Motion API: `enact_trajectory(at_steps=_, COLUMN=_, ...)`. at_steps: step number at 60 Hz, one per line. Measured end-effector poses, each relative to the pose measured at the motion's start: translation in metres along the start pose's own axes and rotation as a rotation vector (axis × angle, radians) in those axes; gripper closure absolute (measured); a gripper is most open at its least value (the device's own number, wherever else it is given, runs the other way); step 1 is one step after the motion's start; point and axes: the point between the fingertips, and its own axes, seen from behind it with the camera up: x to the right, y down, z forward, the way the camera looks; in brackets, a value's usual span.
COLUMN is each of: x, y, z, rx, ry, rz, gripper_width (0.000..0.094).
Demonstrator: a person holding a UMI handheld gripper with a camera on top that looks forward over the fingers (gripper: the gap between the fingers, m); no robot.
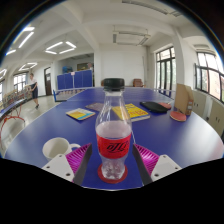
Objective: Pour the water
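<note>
White cup [56,148] on blue table [40,128], just left of my left finger. My gripper [112,160]: 2 fingers spread, magenta pads [79,157] facing inward. Bottle [113,130] stands upright between them, black cap, red label, base on the table; cannot tell whether the pads touch it. Beyond: yellow book [81,113] left of bottle, another yellow book [133,111] behind it, dark flat item [154,105], orange bowl [178,115] right. Person [34,88] far back left.
</note>
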Motion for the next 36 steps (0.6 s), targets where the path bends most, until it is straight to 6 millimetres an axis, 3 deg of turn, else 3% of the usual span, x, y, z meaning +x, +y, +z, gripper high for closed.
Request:
enact_trajectory(at_steps=5, x=-0.002, y=-0.007, z=-0.024, rx=0.002, ry=0.031, rz=-0.034, gripper_width=0.0079)
enact_trajectory(at_steps=7, x=0.005, y=-0.015, z=-0.042, rx=-0.008, ry=0.038, rz=-0.040, gripper_width=0.0088)
enact_trajectory(at_steps=11, x=-0.004, y=-0.015, z=-0.076, rx=-0.013, ry=0.068, rz=-0.053, gripper_width=0.0080)
enact_trajectory(at_steps=15, x=-0.004, y=-0.024, z=-0.118, rx=-0.023, ry=0.096, rz=-0.053, gripper_width=0.0080)
enact_trajectory(at_steps=21, x=-0.024, y=-0.020, z=-0.190, rx=-0.034, ry=0.124, rz=-0.039, gripper_width=0.0083)
enact_trajectory(at_steps=29, x=-0.054, y=-0.004, z=-0.290, rx=-0.071, ry=0.151, rz=-0.050, gripper_width=0.0081)
enact_trajectory(at_steps=32, x=-0.063, y=0.000, z=-0.321, rx=-0.069, ry=0.158, rz=-0.059, gripper_width=0.0083)
enact_trajectory(at_steps=33, x=-0.064, y=0.003, z=-0.314, rx=-0.068, ry=0.159, rz=-0.062, gripper_width=0.0084)
enact_trajectory(at_steps=36, x=-0.074, y=0.005, z=-0.349, rx=-0.074, ry=0.153, rz=-0.073, gripper_width=0.0084)
